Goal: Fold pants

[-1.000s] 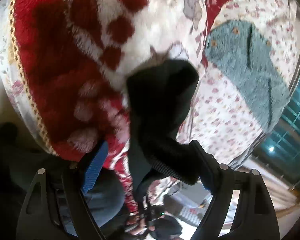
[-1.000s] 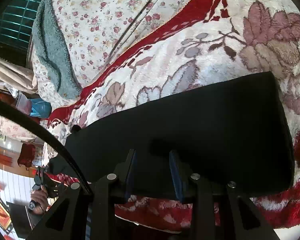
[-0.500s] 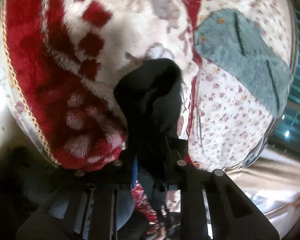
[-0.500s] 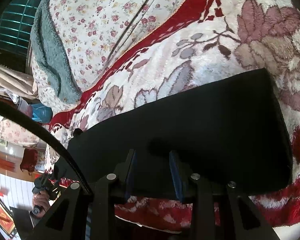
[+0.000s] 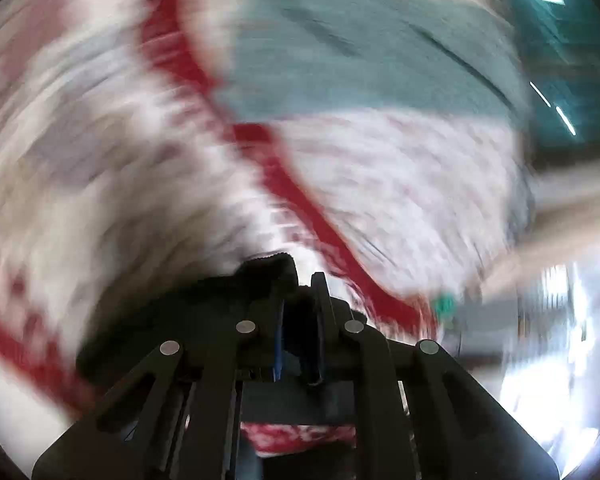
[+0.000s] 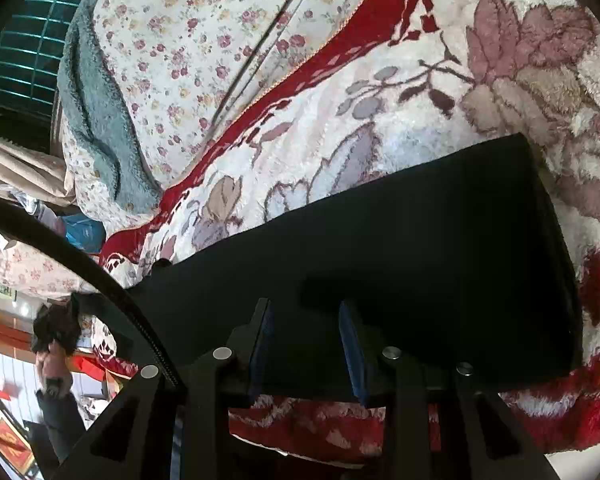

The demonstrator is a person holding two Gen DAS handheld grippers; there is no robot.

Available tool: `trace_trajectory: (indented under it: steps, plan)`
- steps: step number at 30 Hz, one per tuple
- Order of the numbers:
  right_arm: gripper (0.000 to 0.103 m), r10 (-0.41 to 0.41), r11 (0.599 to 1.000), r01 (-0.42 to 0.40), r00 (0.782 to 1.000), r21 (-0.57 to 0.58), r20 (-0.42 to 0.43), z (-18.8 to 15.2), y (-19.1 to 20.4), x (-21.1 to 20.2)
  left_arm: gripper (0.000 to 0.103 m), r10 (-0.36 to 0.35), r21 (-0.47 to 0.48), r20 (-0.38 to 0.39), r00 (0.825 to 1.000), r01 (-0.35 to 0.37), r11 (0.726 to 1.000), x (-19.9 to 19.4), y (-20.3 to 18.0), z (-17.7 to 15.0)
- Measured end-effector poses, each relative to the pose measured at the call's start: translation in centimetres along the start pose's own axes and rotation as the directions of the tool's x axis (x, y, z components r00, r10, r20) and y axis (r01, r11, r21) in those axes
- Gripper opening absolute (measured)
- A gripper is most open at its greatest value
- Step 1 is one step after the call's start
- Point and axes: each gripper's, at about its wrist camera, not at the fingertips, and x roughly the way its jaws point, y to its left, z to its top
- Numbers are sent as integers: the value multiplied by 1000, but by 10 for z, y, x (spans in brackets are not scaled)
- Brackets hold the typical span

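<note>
Closing on black pants (image 5: 260,276), the left gripper (image 5: 300,312) faces a teal towel (image 5: 360,52); right gripper (image 6: 306,340) part-open over them.

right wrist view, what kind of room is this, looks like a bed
Most likely a bedroom at home. The black pants lie on a plush red-and-white floral blanket spread over a flower-print bedsheet, with a teal fleece garment beside them. A barred window shows behind the bed.

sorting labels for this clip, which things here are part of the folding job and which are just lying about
Part of the job: black pants; left tool, closing on their cloth; right tool.

Just lying about: red blanket; flowered sheet; grey-green fleece.
</note>
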Motion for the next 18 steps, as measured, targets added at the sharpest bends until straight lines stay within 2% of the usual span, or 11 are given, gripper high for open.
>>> trace_trajectory:
  steps: [2, 3, 6, 10, 12, 13, 14, 15, 16, 17, 18]
  plan:
    - [32, 2, 1000, -2, 1000, -1, 1, 0, 0, -1, 11, -6, 213, -7, 1000, 8, 977, 4, -11, -5]
    - [32, 6, 1000, -6, 1000, 0, 5, -1, 0, -2, 11, 27, 274, -1, 1000, -26, 961, 5, -7, -12]
    - [33, 17, 1000, -17, 1000, 12, 11, -2, -3, -4, 11, 96, 193, -36, 995, -88, 977, 5, 55, -36]
    - [33, 22, 1000, -22, 1000, 18, 6, -1, -5, -3, 11, 200, 105, -56, 978, -193, 976, -8, 125, -65]
    - [33, 15, 1000, -15, 1000, 12, 3, 0, -3, -2, 11, 290, 23, -34, 956, -289, 957, -18, 160, -67]
    - [33, 10, 1000, -10, 1000, 9, 0, 0, -2, -1, 4, 366, -37, -21, 930, -366, 930, -25, 180, -65]
    - [33, 6, 1000, -6, 1000, 7, -2, 0, -1, 0, 2, 359, -133, -7, 933, -357, 924, -35, 196, -65]
    - [33, 3, 1000, -3, 1000, 5, -2, 0, -1, 0, 2, 347, -196, 17, 938, -337, 921, -43, 202, -64]
    - [33, 2, 1000, -2, 1000, 5, 1, 0, 0, 0, 5, 360, -209, 66, 931, -340, 917, -52, 197, -63]
    - [33, 1, 1000, -1, 1000, 4, 3, 0, 0, -1, 5, 395, -163, 120, 911, -374, 913, -57, 180, -62]
    - [33, 0, 1000, 0, 1000, 5, 4, 0, 0, 0, 5, 381, -98, 154, 912, -369, 924, -56, 158, -61]
